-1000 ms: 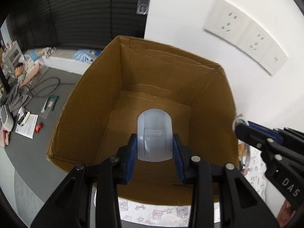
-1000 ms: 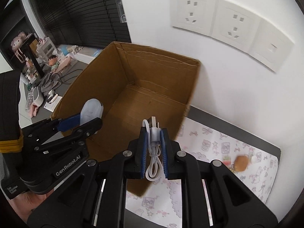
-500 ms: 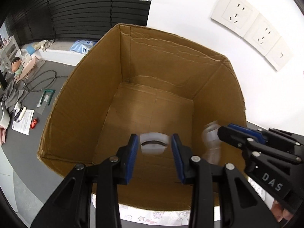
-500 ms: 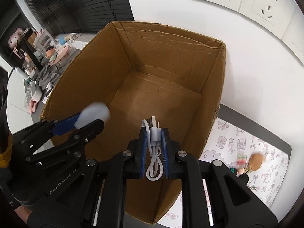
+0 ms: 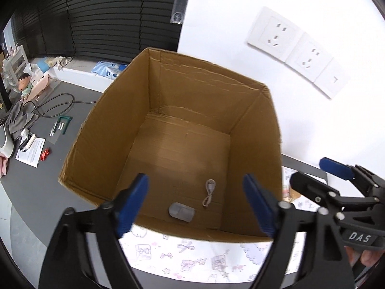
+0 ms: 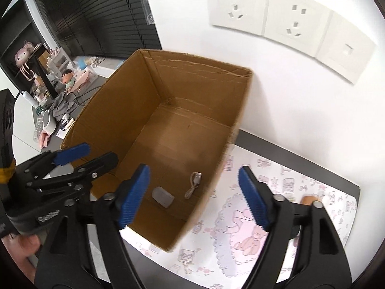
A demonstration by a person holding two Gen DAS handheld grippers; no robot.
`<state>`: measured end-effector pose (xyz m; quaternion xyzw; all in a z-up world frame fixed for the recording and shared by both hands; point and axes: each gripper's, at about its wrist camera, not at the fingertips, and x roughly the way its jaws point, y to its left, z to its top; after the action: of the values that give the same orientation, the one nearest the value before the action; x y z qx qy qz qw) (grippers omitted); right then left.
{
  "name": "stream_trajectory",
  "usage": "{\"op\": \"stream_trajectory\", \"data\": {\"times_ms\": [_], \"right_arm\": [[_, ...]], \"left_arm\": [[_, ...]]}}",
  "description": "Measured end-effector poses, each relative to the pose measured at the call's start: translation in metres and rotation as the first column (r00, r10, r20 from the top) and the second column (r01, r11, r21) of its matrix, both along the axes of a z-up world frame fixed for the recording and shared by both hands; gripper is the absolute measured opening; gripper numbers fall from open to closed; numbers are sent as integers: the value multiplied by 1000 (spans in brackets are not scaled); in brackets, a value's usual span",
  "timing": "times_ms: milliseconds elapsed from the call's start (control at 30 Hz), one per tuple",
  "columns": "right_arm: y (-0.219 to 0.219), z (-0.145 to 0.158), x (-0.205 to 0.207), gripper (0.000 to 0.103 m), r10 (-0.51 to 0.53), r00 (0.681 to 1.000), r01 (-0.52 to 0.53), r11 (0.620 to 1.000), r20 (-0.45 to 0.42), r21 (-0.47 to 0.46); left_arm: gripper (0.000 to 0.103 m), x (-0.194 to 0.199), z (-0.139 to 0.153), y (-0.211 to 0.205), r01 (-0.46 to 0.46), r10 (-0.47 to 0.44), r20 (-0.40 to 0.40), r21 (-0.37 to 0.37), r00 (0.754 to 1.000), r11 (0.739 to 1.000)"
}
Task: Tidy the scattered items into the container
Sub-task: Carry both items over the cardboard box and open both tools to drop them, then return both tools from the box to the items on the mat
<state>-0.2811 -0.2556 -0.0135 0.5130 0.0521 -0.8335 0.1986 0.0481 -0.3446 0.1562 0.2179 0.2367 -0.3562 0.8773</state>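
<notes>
Both grippers hang over the open brown cardboard box [image 5: 192, 110] with jaws opening wide and nothing between them — the pale grey computer mouse [image 5: 181, 212] and coiled white cable [image 5: 208, 192] already lie on its floor. The small round tan item [image 6: 309, 200] left on the patterned worktop mat [image 6: 300, 183] sits to the right, beside the right gripper [image 6: 193, 196] — far from the left gripper [image 5: 196, 204].
</notes>
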Motion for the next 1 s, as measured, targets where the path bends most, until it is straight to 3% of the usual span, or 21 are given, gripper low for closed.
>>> {"op": "stream_trajectory", "data": {"times_ms": [167,333,533,633,767,900,1000], "right_arm": [[38,5,12,101,-60,998,60,998,-16,3],[72,11,25,103,-88,995,90,995,-47,39],[121,21,47,103,-139,986,144,988,-91,59],[148,24,56,103,-184,979,189,981,-89,42],[188,19,66,103,-230,972,231,973,-46,3],[216,11,79,103,-275,959,279,959,-66,51],[236,4,88,103,-289,956,291,956,-54,41]], "left_arm": [[87,-30,-5,-7,15,-15,53,6,998,1000],[90,-75,-17,-22,74,-79,120,41,990,996],[90,-115,-43,-43,139,-146,108,71,983,988],[90,-130,-58,-53,190,-196,87,76,977,979],[91,-153,-81,-66,205,-219,138,110,966,973],[91,-170,-107,-83,216,-245,149,188,958,958],[91,-181,-123,-93,238,-269,148,199,952,951]]}}
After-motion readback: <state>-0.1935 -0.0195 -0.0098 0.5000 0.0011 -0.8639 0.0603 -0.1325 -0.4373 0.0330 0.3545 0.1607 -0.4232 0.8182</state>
